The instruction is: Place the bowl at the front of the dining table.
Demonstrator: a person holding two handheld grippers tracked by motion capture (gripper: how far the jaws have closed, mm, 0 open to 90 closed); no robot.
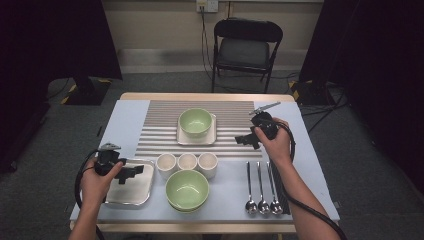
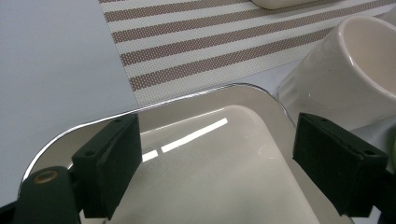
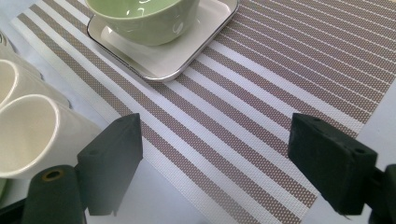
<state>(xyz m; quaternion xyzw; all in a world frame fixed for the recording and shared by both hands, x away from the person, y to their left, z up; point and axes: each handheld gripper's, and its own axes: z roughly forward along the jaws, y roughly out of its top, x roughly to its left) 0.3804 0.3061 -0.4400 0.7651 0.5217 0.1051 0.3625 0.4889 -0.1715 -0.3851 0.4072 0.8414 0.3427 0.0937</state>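
My left gripper [image 1: 131,171] hovers open over a shiny square metal tray [image 1: 142,192] at the table's front left; in the left gripper view its jaws [image 2: 217,161] stand wide apart above the tray [image 2: 224,186], nothing between them. My right gripper [image 1: 246,139] is open above the right edge of the striped placemat [image 1: 160,125], its jaws [image 3: 215,158] spread over the mat [image 3: 280,93]. A green bowl [image 1: 195,121] sits on a white square plate [image 1: 212,135] on the mat. A second green bowl [image 1: 187,189] stands near the front edge.
Three cream cups [image 1: 187,162] stand in a row between the two bowls; one cup [image 2: 355,74] is close to the left gripper. Three spoons [image 1: 261,190] lie at the front right. A black chair [image 1: 246,47] stands beyond the table.
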